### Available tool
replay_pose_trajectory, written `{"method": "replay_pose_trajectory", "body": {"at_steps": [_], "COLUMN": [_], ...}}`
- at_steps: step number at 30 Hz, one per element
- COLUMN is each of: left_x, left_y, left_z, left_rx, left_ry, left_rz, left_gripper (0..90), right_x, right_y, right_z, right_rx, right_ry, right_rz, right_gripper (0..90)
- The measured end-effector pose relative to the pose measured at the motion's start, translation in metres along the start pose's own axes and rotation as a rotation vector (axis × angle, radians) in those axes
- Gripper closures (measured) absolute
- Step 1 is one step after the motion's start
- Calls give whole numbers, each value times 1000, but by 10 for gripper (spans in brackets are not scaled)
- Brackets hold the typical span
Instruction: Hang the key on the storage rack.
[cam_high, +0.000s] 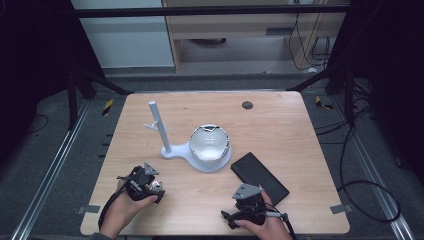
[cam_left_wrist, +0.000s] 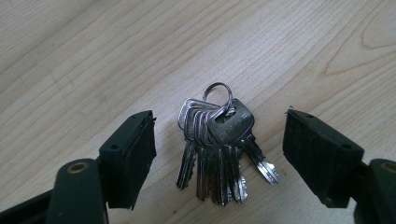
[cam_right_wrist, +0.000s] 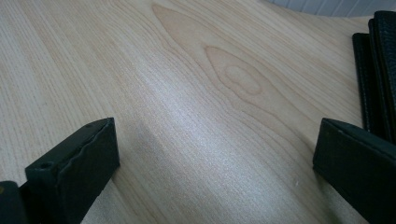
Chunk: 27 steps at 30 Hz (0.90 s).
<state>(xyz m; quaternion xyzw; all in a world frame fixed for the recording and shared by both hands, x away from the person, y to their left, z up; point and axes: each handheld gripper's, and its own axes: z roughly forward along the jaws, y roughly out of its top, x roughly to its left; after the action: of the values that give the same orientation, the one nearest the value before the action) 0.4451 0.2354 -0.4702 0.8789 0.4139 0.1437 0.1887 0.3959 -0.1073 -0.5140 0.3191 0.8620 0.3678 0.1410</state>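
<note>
We count one bunch of keys (cam_left_wrist: 219, 149), about six on one ring, lying flat on the table (cam_high: 280, 120) between the jaws of our left gripper (cam_left_wrist: 219, 154); the jaws stand apart and clear of the keys. Our right gripper (cam_right_wrist: 215, 172) is open over bare wood, one black wallet (cam_right_wrist: 378, 70) at its 2 o'clock. One white stand (cam_high: 165, 140) sits mid-table; one bowl (cam_high: 209, 142) rests on its base, and we cannot tell what it contains.
</note>
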Motion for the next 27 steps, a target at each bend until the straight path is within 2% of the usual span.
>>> {"method": "replay_pose_trajectory", "body": {"at_steps": [9, 17, 19, 22, 25, 27], "left_x": [1, 6, 7, 10, 10, 12], "left_y": [-2, -3, -3, -3, -4, -4], "left_z": [4, 3, 2, 2, 1, -1], "left_rx": [17, 25, 24, 28, 30, 26], "left_ry": [-23, -53, -60, -81, -83, -86], "left_rz": [-7, -11, -3, 3, 7, 16], "left_gripper": [343, 512, 536, 647, 668, 724], "right_x": [0, 0, 0, 0, 0, 0], "right_y": [0, 0, 0, 0, 0, 0], "right_z": [0, 0, 0, 0, 0, 0], "right_rx": [0, 0, 0, 0, 0, 0], "right_ry": [0, 0, 0, 0, 0, 0], "right_rz": [0, 0, 0, 0, 0, 0], "right_gripper": [5, 5, 5, 5, 5, 5]}}
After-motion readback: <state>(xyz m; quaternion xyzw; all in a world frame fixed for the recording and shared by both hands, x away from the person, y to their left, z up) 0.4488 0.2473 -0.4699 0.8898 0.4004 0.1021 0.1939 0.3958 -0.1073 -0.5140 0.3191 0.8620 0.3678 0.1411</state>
